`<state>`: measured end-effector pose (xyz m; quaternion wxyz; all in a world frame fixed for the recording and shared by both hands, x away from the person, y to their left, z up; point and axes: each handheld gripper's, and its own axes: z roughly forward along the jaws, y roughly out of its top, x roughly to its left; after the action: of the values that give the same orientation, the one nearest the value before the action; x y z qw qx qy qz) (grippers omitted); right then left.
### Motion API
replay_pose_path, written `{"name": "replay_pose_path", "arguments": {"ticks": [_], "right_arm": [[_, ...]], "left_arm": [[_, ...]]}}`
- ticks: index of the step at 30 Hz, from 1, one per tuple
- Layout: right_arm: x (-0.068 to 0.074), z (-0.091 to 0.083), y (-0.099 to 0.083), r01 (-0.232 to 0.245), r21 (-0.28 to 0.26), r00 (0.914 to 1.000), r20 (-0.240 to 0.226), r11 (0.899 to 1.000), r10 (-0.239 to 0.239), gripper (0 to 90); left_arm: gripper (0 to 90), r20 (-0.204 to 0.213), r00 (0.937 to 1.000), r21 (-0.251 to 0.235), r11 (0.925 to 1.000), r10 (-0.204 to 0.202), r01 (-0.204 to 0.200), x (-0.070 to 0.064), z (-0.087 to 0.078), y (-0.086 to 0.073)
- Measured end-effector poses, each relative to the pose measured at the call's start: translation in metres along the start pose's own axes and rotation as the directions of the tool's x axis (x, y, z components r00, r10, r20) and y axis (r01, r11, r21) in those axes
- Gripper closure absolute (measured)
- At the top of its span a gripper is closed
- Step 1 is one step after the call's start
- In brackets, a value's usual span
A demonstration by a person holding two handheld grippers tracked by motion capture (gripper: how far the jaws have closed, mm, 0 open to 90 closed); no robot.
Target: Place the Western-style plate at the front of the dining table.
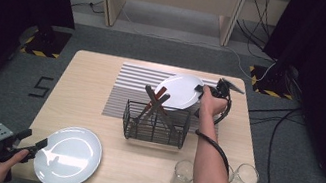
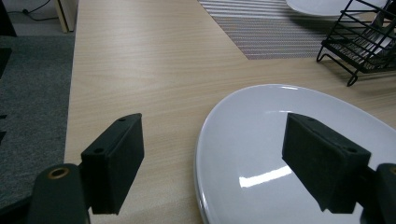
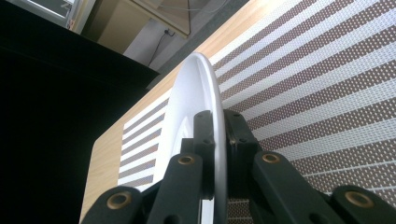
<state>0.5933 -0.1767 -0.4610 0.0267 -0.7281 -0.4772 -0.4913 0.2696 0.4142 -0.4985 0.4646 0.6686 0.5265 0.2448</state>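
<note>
A white plate [image 1: 180, 90] is held tilted above the back of the black wire rack [image 1: 156, 123], with my right gripper [image 1: 203, 93] shut on its right rim. In the right gripper view both jaws clamp the plate's edge [image 3: 198, 93]. A second white plate [image 1: 69, 156] lies flat at the table's front left. My left gripper [image 1: 34, 146] stands open at that plate's left rim. In the left gripper view one jaw is over the bare table and the other over the plate [image 2: 280, 149], neither touching it.
The rack holds several dark utensils [image 1: 155, 101] and stands on a striped placemat [image 1: 126, 85]. Two clear glasses [image 1: 182, 175] [image 1: 244, 177] stand near the front right edge beside the person's right forearm. Cables run over the floor at the right.
</note>
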Motion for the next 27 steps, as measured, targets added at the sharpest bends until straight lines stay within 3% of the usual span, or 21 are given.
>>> {"name": "replay_pose_path", "arguments": {"ticks": [27], "right_arm": [[-0.0083,0.0102,-0.0085,-0.019,0.02,0.9997,0.017,1.0,0.019,84.6]], "left_arm": [[20.0,-0.001,1.0,0.0,1.0,0.001,-0.001,0.0012,-0.0007,-0.0004]]}}
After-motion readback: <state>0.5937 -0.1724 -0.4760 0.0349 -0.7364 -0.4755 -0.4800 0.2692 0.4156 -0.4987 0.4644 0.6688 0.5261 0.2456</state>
